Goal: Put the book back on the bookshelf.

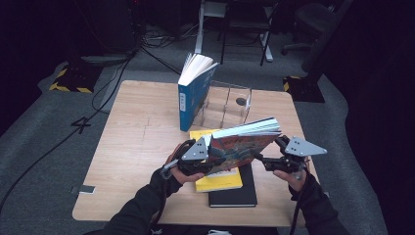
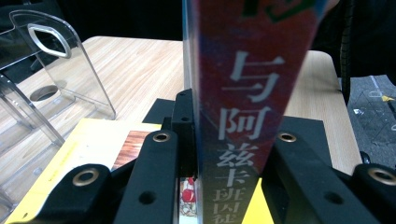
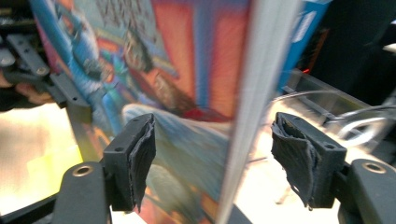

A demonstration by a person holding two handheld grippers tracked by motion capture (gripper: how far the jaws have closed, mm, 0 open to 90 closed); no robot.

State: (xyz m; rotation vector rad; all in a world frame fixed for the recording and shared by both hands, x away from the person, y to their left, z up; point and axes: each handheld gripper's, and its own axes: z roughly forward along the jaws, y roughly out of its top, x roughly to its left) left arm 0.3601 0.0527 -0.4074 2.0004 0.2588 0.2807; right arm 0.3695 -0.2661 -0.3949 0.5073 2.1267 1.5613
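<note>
The left gripper point(image 1: 208, 154) is clamped on the spine of the colourful book point(image 1: 240, 144), holding it up off the table point(image 1: 132, 147), above the yellow book point(image 1: 218, 182) and the black book point(image 1: 240, 193) stacked at the near edge. In the left gripper view the spine point(image 2: 247, 107) stands upright between the jaws, pinched tight.

On the right, the right gripper point(image 1: 266, 160) is spread wide around the page edge point(image 3: 252, 93) — cover side by one pad, open air by the other, neither pad touching. So it's released, straddling the book but not on it yet.

The likely destination is the clear rack point(image 1: 227, 103) at the far side, where the blue book point(image 1: 193, 93) already leans against its left end.

My read: the step is getting a second grip before carrying it over. To do it well, centre the page block between the right pads and close squarely, so the pages aren't crumpled or fanned. Keep the left clamp firm; that spine hold is all that bears the book. Then keep it upright and line the lower edge with a free slot right of the blue book, clear of the dividers.
</note>
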